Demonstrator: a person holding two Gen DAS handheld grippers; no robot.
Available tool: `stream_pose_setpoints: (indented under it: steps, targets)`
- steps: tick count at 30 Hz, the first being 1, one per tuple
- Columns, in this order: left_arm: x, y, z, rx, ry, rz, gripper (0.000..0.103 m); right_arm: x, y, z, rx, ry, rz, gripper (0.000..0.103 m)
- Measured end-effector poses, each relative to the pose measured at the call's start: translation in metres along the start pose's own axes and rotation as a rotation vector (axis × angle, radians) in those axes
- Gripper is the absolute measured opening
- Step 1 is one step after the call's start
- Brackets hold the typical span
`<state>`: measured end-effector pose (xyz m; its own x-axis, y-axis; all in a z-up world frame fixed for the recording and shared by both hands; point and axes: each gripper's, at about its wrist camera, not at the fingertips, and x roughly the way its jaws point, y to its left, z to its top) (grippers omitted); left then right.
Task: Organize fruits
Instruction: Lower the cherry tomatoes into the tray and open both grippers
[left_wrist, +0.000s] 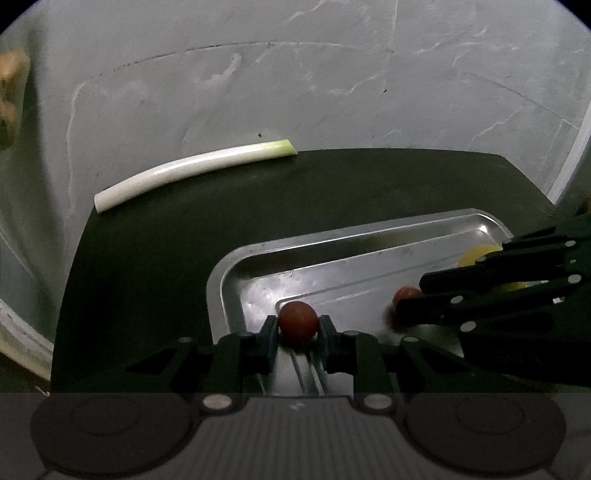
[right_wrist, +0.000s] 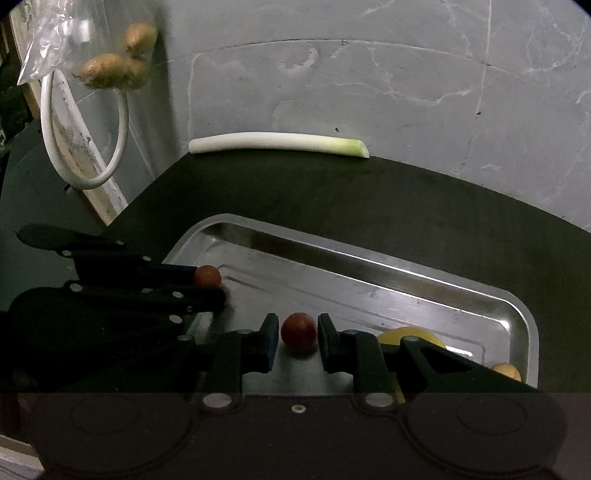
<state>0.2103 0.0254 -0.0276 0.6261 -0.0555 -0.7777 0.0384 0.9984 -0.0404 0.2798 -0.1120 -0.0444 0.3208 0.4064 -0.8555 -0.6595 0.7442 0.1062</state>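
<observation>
In the left wrist view my left gripper (left_wrist: 298, 325) is shut on a small round red fruit (left_wrist: 297, 319), just above the near-left corner of a shiny metal tray (left_wrist: 236, 266). My right gripper (right_wrist: 298, 334) is shut on a second red fruit (right_wrist: 299, 328) over the same tray (right_wrist: 369, 262). Each view catches the other tool from the side: the right gripper (left_wrist: 408, 295) with its fruit (left_wrist: 405, 292), and the left gripper (right_wrist: 210, 285) with its fruit (right_wrist: 207, 275). A yellow fruit (right_wrist: 404, 332) lies in the tray, partly hidden behind my right fingers.
A white and green leek stalk (right_wrist: 277, 142) lies along the far edge of the dark tabletop (right_wrist: 332, 192), against a grey marbled wall. A clear bag of potatoes (right_wrist: 110, 68) and a white cable loop (right_wrist: 123, 122) hang at upper left. A small tan item (right_wrist: 506, 370) sits in the tray's right corner.
</observation>
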Motion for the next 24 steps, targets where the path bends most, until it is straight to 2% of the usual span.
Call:
stream_pose_setpoints:
  steps: [6,12,21,24]
  targets:
    - [-0.0001,0.0011,-0.0007,-0.002,0.001,0.003,0.025,0.0007,-0.0003,0.0002,0.005,-0.003,-0.009,0.028]
    - [0.0006,0.0028,-0.0002,-0.011,0.002,0.005,0.028,-0.0002,-0.0021,-0.0004,0.013,-0.005,-0.021,0.036]
    - [-0.0033,0.0096,-0.0001,-0.039,-0.007,-0.002,0.037,-0.0024,-0.0041,-0.0016,0.030,-0.009,-0.025,0.044]
    - [-0.0055,0.0102,0.0010,-0.043,-0.014,-0.002,0.043,-0.0033,-0.0044,-0.0022,0.033,-0.011,-0.028,0.049]
